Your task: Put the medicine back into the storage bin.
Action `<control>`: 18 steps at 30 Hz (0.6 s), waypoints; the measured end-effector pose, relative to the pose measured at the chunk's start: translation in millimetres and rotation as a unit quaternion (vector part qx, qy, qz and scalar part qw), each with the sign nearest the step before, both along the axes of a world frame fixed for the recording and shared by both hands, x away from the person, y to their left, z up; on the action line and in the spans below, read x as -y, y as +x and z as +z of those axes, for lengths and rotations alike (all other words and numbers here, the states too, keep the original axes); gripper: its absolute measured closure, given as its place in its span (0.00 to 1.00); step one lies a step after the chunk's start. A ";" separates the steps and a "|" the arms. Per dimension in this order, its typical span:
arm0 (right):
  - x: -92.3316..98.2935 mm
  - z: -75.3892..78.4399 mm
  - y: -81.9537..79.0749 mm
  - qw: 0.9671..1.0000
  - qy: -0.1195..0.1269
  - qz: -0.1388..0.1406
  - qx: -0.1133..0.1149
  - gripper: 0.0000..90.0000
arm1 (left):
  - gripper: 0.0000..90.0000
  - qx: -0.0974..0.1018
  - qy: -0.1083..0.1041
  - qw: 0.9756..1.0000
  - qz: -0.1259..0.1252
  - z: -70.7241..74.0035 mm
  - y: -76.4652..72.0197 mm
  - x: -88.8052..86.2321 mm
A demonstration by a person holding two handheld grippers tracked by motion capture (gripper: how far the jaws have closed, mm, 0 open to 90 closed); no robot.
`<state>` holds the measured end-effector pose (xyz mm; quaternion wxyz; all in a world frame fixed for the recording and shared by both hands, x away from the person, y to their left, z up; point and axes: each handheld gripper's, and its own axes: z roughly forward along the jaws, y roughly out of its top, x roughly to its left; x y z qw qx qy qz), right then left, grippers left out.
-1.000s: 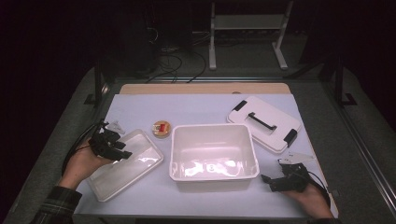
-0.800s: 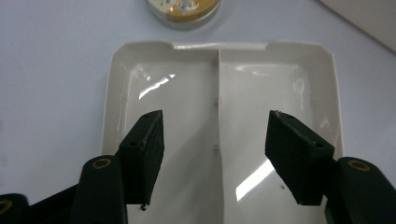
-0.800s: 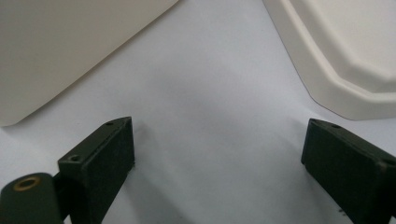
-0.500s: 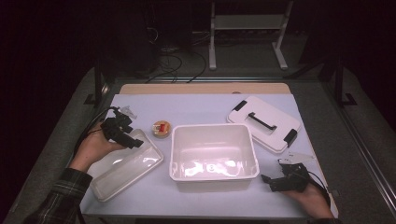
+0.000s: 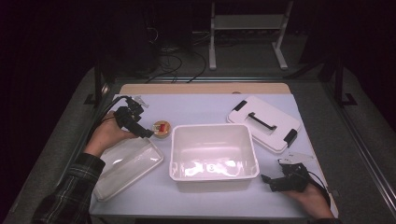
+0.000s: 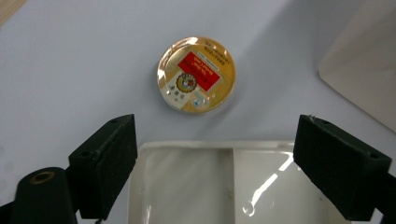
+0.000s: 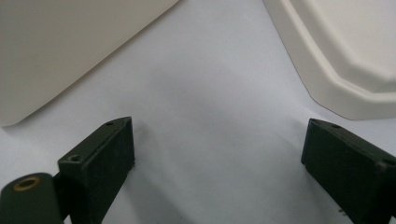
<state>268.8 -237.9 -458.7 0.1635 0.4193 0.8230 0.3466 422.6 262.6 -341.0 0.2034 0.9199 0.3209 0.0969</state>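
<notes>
Tin (image 6: 196, 74): small, round, red label up, on the table (image 5: 205, 108) between the clear lid (image 5: 128, 165) and the tub (image 5: 214, 151). Left gripper (image 5: 144, 134): aimed at it, probably to grasp; jaws have just been opening, now wide, empty. Right gripper (image 5: 267, 180): resting beside the tub, jaws spread, empty.

Gold round tin (image 6: 196, 74), red label

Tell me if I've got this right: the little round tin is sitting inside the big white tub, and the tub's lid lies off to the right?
Not quite. The tin sits on the table to the left of the tub, not inside it; the high view shows this. The lid does lie off to the right.
</notes>
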 end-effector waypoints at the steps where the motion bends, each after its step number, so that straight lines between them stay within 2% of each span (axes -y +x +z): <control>1: 0.0 0.0 -0.1 1.000 0.000 0.000 0.000 0.10 | 0.14 0.001 0.002 1.000 -0.001 -1.1 2.5 2.2; 12: 0.1 -0.1 0.0 1.000 0.001 0.000 0.000 0.10 | 0.13 0.000 0.008 1.000 0.001 -18.8 29.3 19.9; 14: 0.1 -0.1 0.1 1.000 0.001 0.000 0.000 0.10 | 0.13 -0.002 0.003 1.000 0.001 -22.3 32.4 22.6; 18: 0.1 0.0 0.2 1.000 0.001 0.000 0.000 0.10 | 0.10 -0.001 0.010 1.000 0.000 -32.9 39.5 27.7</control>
